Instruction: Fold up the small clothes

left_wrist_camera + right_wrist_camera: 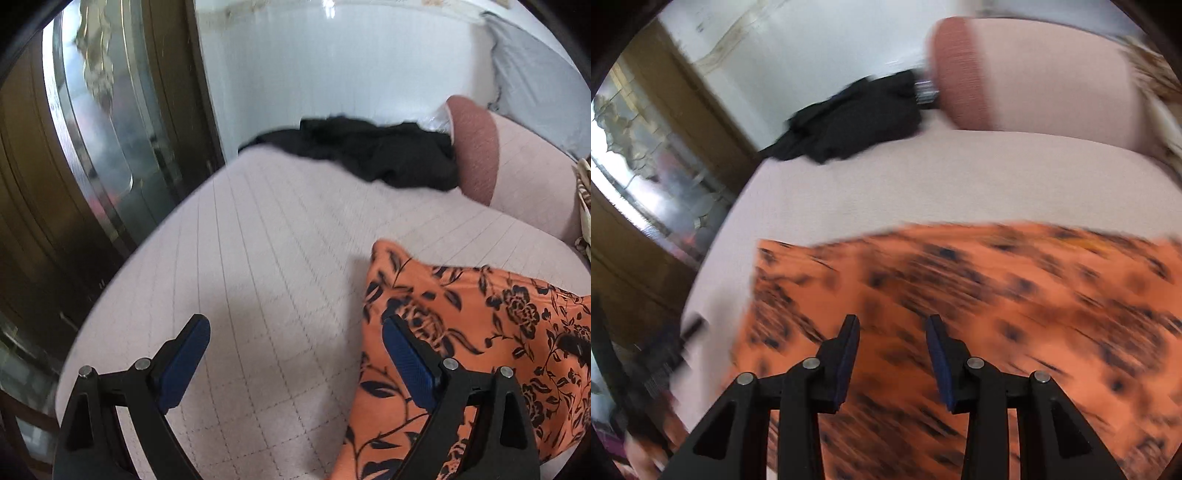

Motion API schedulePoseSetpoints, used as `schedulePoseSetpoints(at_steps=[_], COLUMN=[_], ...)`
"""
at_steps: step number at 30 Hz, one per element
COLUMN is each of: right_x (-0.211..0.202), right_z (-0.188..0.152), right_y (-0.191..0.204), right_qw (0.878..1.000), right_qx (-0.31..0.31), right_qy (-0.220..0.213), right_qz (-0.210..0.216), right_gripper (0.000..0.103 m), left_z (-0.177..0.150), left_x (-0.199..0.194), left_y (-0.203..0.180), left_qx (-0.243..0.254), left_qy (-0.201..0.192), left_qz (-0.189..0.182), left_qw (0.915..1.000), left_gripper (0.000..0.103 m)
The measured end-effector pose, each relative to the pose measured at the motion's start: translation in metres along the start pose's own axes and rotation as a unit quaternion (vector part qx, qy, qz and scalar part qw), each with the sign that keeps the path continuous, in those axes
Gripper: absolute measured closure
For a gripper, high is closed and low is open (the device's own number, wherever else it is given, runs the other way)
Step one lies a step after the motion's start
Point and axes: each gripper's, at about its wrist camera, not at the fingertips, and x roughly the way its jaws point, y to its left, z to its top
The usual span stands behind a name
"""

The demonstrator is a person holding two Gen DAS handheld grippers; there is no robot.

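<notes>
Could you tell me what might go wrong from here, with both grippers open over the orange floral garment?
1. The right gripper hangs open above the orange floral garment in a motion-blurred view, so a closing pinch may miss the edge or bunch the cloth.
2. The left gripper straddles the garment's border, one finger over the cloth and the other over the pink bedcover; closing there could catch the cover too.

Soft, even daylight filled both views. Glare washed over the glass door panel (92, 122) at far left. The fisheye bent the bed (258, 258) into a curve and blackened the corners. The right wrist view was heavily motion-smeared, the orange floral garment (979, 295) streaked; the left stayed mostly sharp.
</notes>
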Motion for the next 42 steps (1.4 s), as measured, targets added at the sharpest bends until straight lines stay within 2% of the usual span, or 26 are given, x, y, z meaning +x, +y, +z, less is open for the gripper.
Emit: schedulePoseSetpoints(at_steps=[3, 6, 8, 10, 13, 14, 15, 16, 18, 20, 21, 23, 25, 28, 31, 33, 36, 39, 40, 42], right_x=[-0.024, -0.007, -0.013, -0.021, -0.04, -0.043, -0.043, -0.035, -0.011, -0.009, -0.013, -0.02, -0.023, -0.003, 0.03, 0.03, 0.016, -0.002, -0.002, 0.012], right_z=[-0.03, -0.06, -0.07, -0.068, -0.065, -0.065, -0.067, -0.072, -0.083, -0.086, -0.081, -0.077, -0.073, -0.071, -0.073, -0.07, -0.067, -0.068, -0.069, -0.076], right_y=[-0.034, -0.05, -0.044, -0.04, -0.038, -0.035, -0.032, -0.031, -0.032, -0.025, -0.017, -0.012, -0.007, 0.005, 0.024, 0.03, 0.021, 0.009, 0.006, 0.0], right_qw=[0.999, 0.998, 0.999, 0.999, 1.0, 0.999, 0.999, 0.999, 1.0, 1.0, 1.0, 0.999, 0.997, 0.997, 0.998, 0.999, 0.998, 0.998, 0.998, 0.997], right_qx=[0.016, 0.015, -0.004, -0.001, 0.016, 0.012, 0.007, 0.007, 0.022, 0.011, 0.0, 0.006, 0.016, 0.017, -0.009, -0.027, 0.001, 0.013, 0.015, 0.018], right_qy=[0.003, 0.049, 0.025, 0.018, -0.018, -0.033, -0.042, -0.034, 0.01, -0.007, -0.007, -0.029, -0.042, -0.02, 0.027, 0.019, 0.006, -0.021, -0.012, 0.034], right_qz=[-0.032, -0.033, -0.044, -0.036, -0.002, 0.0, 0.001, 0.007, 0.013, -0.007, -0.004, 0.036, 0.056, 0.075, 0.047, 0.039, 0.066, 0.065, 0.062, 0.06], right_gripper=[0.061, 0.06, 0.061, 0.061, 0.061, 0.06, 0.054, 0.051, 0.05, 0.05, 0.05, 0.05, 0.05, 0.05, 0.049, 0.05, 0.05, 0.05, 0.05, 0.05], left_z=[0.002, 0.002, 0.003, 0.004, 0.002, 0.002, 0.001, 0.0, -0.002, -0.003, -0.003, -0.004, -0.005, -0.007, -0.009, -0.01, -0.013, -0.016, -0.018, -0.024], left_x=[-0.007, -0.018, -0.026, -0.022, -0.021, -0.021, -0.021, -0.021, -0.021, -0.02, -0.02, -0.02, -0.019, -0.017, -0.016, -0.015, -0.02, -0.025, -0.026, -0.028], left_y=[-0.004, -0.013, -0.016, -0.017, -0.025, -0.026, -0.029, -0.031, -0.036, -0.04, -0.041, -0.042, -0.045, -0.048, -0.049, -0.049, -0.048, -0.047, -0.047, -0.043], left_qx=[0.006, 0.008, 0.008, 0.009, 0.015, 0.016, 0.019, 0.021, 0.03, 0.037, 0.039, 0.041, 0.044, 0.053, 0.06, 0.062, 0.064, 0.069, 0.068, 0.065], left_qy=[-0.016, -0.033, -0.035, -0.035, -0.036, -0.036, -0.036, -0.037, -0.037, -0.037, -0.037, -0.037, -0.036, -0.033, -0.028, -0.025, -0.028, -0.036, -0.035, -0.023], left_qz=[-0.003, 0.0, -0.003, -0.003, 0.005, 0.006, 0.007, 0.007, 0.011, 0.016, 0.017, 0.019, 0.021, 0.026, 0.03, 0.032, 0.031, 0.034, 0.032, 0.021], left_qw=[0.9998, 0.9994, 0.9994, 0.9993, 0.9992, 0.9992, 0.9991, 0.9991, 0.9988, 0.9985, 0.9984, 0.9983, 0.9981, 0.9977, 0.9974, 0.9972, 0.9971, 0.9964, 0.9965, 0.9974], left_gripper=[0.009, 0.009, 0.009, 0.009, 0.009, 0.009, 0.009, 0.009, 0.009, 0.009, 0.009, 0.009, 0.009, 0.009, 0.009, 0.009, 0.009, 0.009, 0.009, 0.009])
